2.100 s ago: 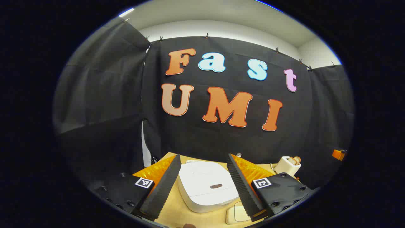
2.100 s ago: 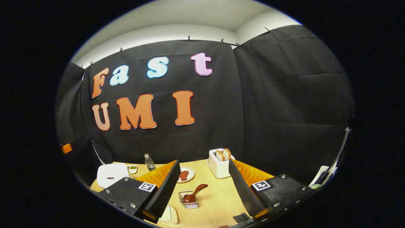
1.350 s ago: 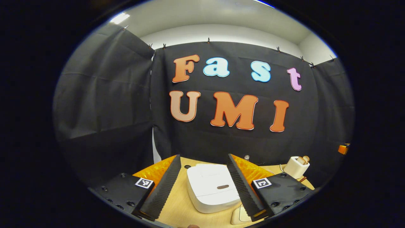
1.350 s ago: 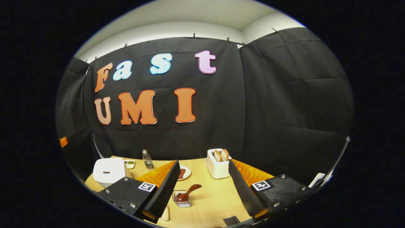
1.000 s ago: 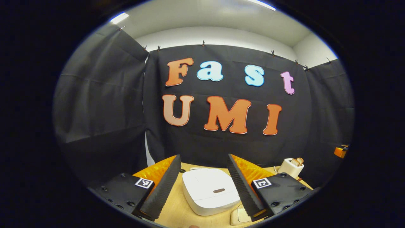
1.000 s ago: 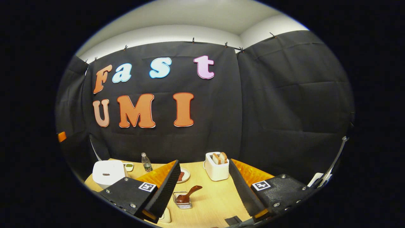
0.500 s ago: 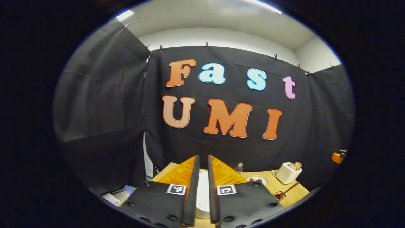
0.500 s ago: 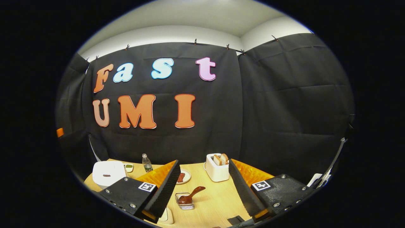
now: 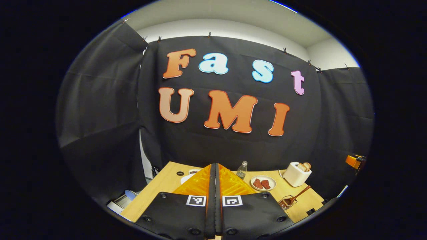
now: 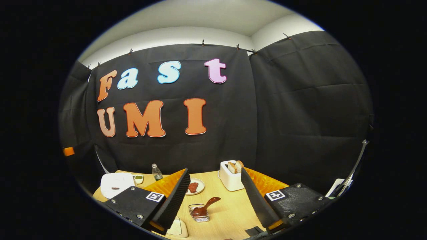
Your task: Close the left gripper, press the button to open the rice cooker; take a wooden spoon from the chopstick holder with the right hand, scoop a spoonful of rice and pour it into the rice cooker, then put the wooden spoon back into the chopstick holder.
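Two grippers are hovering above a light wooden table (image 10: 230, 213), which is carrying every other item. Largest on it, the white rice cooker (image 10: 115, 184) is sitting at the far left in the right gripper view with its lid down, a small dark button on top. The left gripper (image 9: 215, 200) is holding its two fingers pressed flat together with nothing between them, and its orange-backed fingers are covering nearly all of the cooker in the left gripper view. The right gripper (image 10: 213, 196) is keeping its ridged fingers wide apart and empty, framing the middle of the table. A white toaster (image 10: 231, 177) with two bread slices standing in its slots is sitting toward the back, just left of the right-hand finger. A small plate (image 10: 194, 187) bearing reddish pieces is lying nearer the centre, and a clear bottle (image 10: 155, 172) is standing upright behind it, close to the cooker. Between the right gripper's fingers, a wire chopstick holder (image 10: 199, 213) is holding the dark wooden spoon (image 10: 206, 206), whose handle is leaning up to the right.
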`<state>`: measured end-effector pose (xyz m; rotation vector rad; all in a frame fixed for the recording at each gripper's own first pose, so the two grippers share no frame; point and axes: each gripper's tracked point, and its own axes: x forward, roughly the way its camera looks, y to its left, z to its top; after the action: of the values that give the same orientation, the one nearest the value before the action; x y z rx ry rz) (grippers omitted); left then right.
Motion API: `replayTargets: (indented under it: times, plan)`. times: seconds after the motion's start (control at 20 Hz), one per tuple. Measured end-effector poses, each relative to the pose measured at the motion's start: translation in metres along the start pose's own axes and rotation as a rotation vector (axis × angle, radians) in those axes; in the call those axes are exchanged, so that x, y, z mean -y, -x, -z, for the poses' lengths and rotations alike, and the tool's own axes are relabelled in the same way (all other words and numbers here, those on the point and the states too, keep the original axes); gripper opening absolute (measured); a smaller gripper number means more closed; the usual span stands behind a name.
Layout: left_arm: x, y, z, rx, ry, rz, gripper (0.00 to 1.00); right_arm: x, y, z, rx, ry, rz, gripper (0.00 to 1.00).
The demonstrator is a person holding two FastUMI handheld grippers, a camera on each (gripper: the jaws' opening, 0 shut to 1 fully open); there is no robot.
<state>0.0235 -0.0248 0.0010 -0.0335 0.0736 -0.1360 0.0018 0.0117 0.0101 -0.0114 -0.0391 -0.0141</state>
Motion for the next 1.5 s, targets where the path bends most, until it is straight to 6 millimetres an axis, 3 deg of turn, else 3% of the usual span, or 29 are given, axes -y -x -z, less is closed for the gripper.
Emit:
replayTargets:
  times: [0.05,0.1,0.3,0.4,0.7,1.1,1.3,1.5]
  plan:
    - [0.003,-0.012,0.008,-0.022,-0.008,0.015,0.04,-0.002,-0.001,-0.001,-0.002,-0.006,-0.005,0.99]
    - [0.004,-0.024,0.020,-0.050,-0.016,0.023,0.04,-0.001,0.000,-0.001,0.000,-0.009,-0.005,0.92]
    - [0.007,-0.066,0.067,-0.138,-0.067,0.033,0.04,0.002,0.003,0.000,0.002,-0.008,-0.006,0.95]
    - [0.018,-0.085,0.095,-0.189,-0.077,0.057,0.04,0.007,0.004,0.005,-0.008,-0.006,0.009,0.98]
    - [0.040,-0.119,0.156,-0.335,-0.024,0.126,0.04,0.029,0.012,0.021,-0.044,0.014,0.068,0.94]
    - [0.040,-0.131,0.192,-0.433,-0.009,0.125,0.05,0.053,0.021,0.031,-0.070,-0.001,0.135,0.95]
    - [0.033,-0.126,0.213,-0.475,0.001,0.111,0.04,0.053,0.020,0.036,-0.081,-0.003,0.137,0.94]
    - [0.029,-0.126,0.211,-0.510,0.085,0.118,0.05,0.044,0.017,0.042,-0.104,-0.015,0.113,0.95]
